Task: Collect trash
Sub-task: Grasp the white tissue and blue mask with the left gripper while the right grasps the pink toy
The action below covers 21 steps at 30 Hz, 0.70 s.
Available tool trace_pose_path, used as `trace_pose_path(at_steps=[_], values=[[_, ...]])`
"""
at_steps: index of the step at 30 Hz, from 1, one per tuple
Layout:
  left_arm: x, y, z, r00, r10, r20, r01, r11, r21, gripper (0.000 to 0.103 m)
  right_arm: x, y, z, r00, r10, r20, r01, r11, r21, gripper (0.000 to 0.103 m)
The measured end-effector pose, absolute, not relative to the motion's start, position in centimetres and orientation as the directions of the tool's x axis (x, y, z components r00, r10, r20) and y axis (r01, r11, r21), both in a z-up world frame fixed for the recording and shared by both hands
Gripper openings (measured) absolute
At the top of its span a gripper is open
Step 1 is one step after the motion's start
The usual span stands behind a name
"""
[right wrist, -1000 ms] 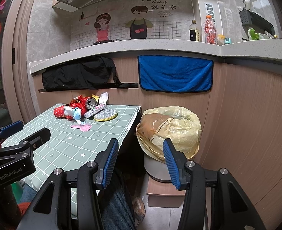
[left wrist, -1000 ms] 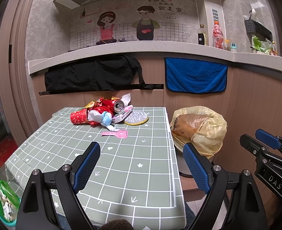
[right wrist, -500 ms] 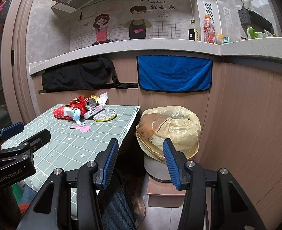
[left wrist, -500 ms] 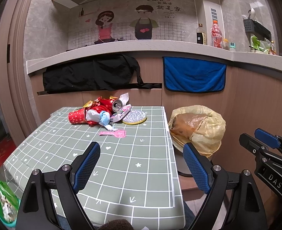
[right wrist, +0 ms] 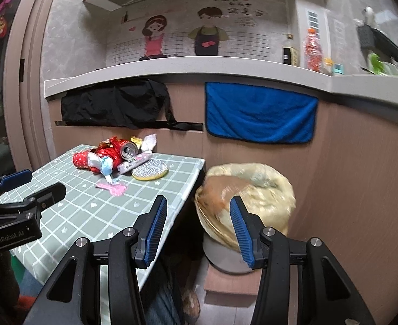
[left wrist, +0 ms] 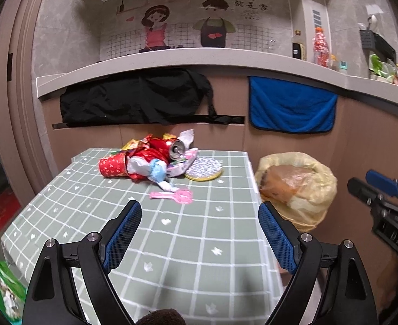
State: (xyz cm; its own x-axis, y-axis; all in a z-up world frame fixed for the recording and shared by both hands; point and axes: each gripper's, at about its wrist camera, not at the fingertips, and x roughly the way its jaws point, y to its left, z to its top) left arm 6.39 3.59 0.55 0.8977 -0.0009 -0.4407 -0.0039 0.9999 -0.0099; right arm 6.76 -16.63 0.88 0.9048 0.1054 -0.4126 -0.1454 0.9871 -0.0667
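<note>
Readable writing: "GenRobot.AI" on the left gripper [right wrist: 28, 187] body, seen from the right wrist; lettering on the right gripper [left wrist: 380, 187] body too blurred to read. Chinese characters on the wall mural [left wrist: 188, 24] above two cartoon cooks; too small to read.

Left gripper jaws wide apart, empty, over the table [left wrist: 172, 243] with its green grid cloth. Right gripper jaws apart, empty, facing the bin [right wrist: 247, 192] lined with a yellow bag, just beside the table's edge.

Trash pile [left wrist: 150, 159] at the table's far side: red cup, can, wrappers; pink wrapper [left wrist: 174, 196] nearer. Blue towel [right wrist: 261, 113] and black cloth [left wrist: 134, 97] hang under the counter
</note>
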Motion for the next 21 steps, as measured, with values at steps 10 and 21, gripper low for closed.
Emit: trace_pose_path(at_steps=[10,21], values=[[14.2,10.4,-1.6,0.872,0.060,-0.485,-0.073,0.997,-0.009,0.088,17.5,-11.9,-0.4,0.862,0.183,-0.472,-0.226,0.974,-0.034,0.046],[21.1,17.9,-5.2,0.800,-0.045,-0.598,-0.066,0.984,-0.163,0.088,25.3,-9.0,-4.1,0.785,0.229,-0.575,-0.259,0.965,0.031,0.044]])
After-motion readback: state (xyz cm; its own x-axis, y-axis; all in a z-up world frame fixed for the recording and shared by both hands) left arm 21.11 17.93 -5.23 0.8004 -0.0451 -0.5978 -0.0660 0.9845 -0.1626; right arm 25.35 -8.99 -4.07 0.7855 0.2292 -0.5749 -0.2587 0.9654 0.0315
